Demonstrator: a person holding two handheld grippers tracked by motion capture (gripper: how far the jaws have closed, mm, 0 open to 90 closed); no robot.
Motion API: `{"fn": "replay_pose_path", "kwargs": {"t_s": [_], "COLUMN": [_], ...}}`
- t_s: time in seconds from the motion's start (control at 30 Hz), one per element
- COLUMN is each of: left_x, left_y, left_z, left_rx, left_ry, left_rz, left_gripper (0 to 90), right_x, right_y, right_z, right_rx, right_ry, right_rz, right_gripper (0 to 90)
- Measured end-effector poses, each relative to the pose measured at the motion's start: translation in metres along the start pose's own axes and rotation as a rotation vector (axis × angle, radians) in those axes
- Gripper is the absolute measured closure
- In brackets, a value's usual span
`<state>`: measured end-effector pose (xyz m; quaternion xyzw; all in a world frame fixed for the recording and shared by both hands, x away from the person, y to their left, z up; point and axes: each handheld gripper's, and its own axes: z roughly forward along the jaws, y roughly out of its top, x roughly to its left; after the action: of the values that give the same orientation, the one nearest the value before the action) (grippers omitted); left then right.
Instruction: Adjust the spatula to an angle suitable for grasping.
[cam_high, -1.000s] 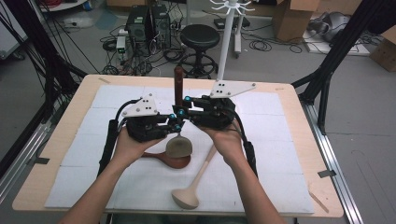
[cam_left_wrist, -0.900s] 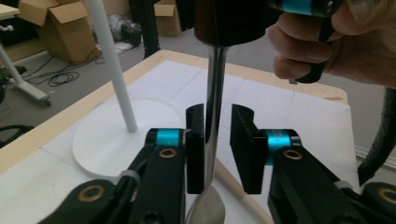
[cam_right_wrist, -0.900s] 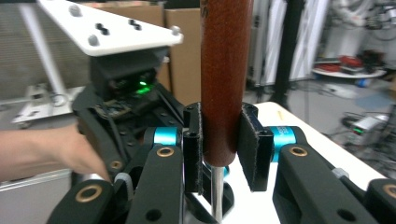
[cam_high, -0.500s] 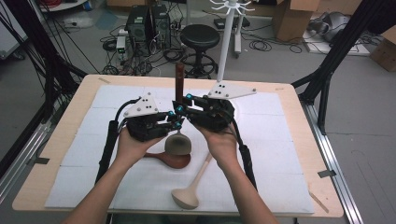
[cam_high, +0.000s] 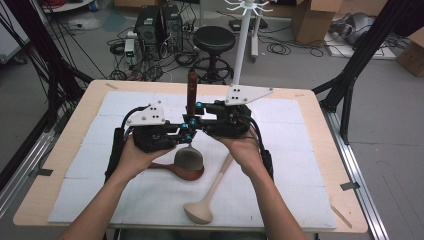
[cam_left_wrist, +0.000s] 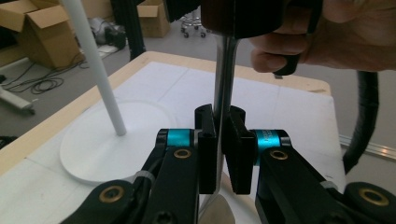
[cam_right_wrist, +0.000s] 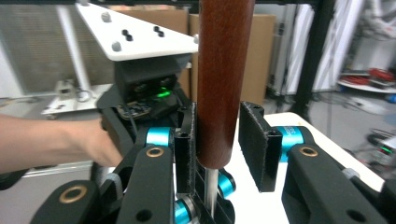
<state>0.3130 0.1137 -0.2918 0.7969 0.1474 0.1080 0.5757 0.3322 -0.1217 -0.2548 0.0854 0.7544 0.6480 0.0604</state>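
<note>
A ladle stands upright above the table, with a dark red-brown wooden handle (cam_high: 191, 92), a thin metal shaft (cam_left_wrist: 224, 79) and a grey bowl (cam_high: 189, 159) at the bottom. My left gripper (cam_high: 184, 128) (cam_left_wrist: 223, 140) is shut on the metal shaft, its pads pressed flat against it. My right gripper (cam_high: 196, 113) (cam_right_wrist: 222, 135) reaches in from the other side, higher up, with its jaws around the handle (cam_right_wrist: 224, 79). One pad lies against the wood. The other pad (cam_right_wrist: 254, 144) stands clear of it with a gap.
A dark wooden spoon (cam_high: 167, 170) lies on the white mat under the ladle's bowl. A pale wooden spoon (cam_high: 210, 192) lies toward the front edge. A white stand with a round base (cam_left_wrist: 93, 149) and a thin pole (cam_high: 241, 50) rises at the far edge.
The left gripper's jaws have drawn together onto the ladle's shaft. Both hands and the ladle have hardly shifted.
</note>
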Motion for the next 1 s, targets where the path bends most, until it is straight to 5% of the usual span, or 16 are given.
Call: {"fn": "replay_pose_path", "kwargs": {"t_s": [0.33, 0.73, 1.0], "left_x": [0.001, 0.003, 0.000], "left_y": [-0.006, -0.031, -0.048], "left_z": [-0.009, -0.037, -0.048], "left_rx": [0.003, 0.032, 0.056], "left_ry": [0.068, 0.144, 0.164], "left_rz": [-0.044, -0.100, -0.118], "left_gripper": [68.8, 49.6, 41.0], "right_x": [0.005, -0.018, -0.034], "right_y": [0.000, -0.002, 0.004], "right_z": [-0.001, -0.024, -0.039], "right_rx": [0.007, 0.022, 0.021], "right_ry": [-0.112, -0.261, -0.301], "right_rz": [0.012, 0.078, 0.107], "right_gripper": [73.5, 73.5, 73.5]}}
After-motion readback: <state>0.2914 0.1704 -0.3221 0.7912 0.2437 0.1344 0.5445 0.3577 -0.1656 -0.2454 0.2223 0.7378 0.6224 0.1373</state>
